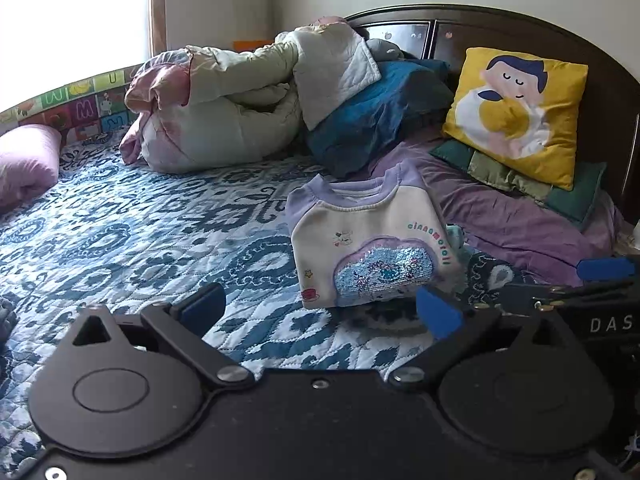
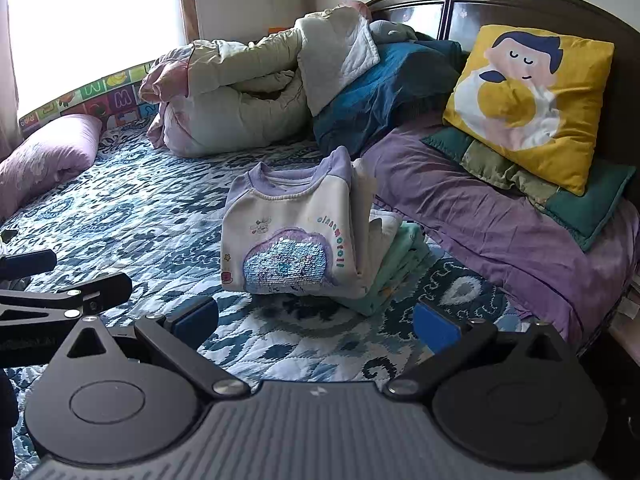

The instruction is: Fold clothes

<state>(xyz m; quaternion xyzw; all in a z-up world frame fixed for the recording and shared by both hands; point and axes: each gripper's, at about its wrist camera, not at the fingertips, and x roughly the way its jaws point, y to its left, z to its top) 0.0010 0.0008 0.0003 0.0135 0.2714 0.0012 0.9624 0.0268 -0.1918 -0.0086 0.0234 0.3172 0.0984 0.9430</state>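
A: Nearest the lens, what does each view show?

B: Both tools sit low over the bed. Left gripper [image 1: 320,312] has its blue pads spread wide with nothing between them; right gripper [image 2: 316,324] is likewise spread and empty. On the right gripper's body, seen in the left view, the letters "DAS" can be read before the edge cuts them off.

A: And the clothing?

B: One folded sweatshirt [image 2: 292,236], cream with lilac collar and sleeves, tops a small stack of folded garments [image 2: 396,264], mint green below, on the blue-and-white quilt [image 1: 132,232]. Its front carries a sequined cloud patch and the arched word "cinnamoroll".

A: Any other writing?

B: Letters such as "M", "W" and "U" show on the alphabet play mat [image 1: 84,108] standing at the bed's far side. A yellow cartoon cushion [image 2: 532,104] leans on the dark headboard [image 1: 520,28], beside a bundled pale comforter [image 1: 224,112].
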